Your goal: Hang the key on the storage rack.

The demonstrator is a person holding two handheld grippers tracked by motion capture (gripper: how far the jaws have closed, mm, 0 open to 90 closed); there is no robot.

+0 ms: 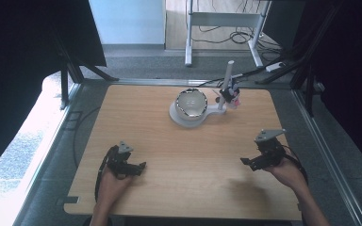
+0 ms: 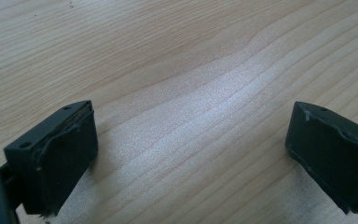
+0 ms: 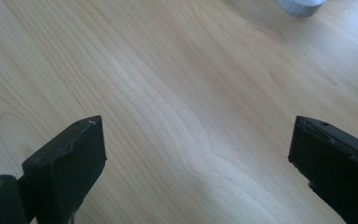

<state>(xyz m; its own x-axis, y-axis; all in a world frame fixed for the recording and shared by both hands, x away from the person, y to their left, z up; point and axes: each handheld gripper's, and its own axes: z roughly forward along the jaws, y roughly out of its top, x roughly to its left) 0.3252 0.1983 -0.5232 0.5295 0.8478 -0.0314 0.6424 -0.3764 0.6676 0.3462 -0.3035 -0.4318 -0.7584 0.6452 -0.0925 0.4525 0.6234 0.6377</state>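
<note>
Resting low over the light wooden table (image 1: 169, 155), left gripper (image 1: 139, 168) and right gripper (image 1: 246, 161) are held released, empty, well apart from the white bowl on its stand (image 1: 192, 104), seemingly readied for reaching.

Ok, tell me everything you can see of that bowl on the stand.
The bowl is round, pale inside with a dark speckled rim, and looks ceramic or metal. It sits upright on the round white base of a stand whose white post rises to its right. It lies at the far middle of the table, and its inside looks empty. Both grippers are near the front edge, well away from it.
</note>
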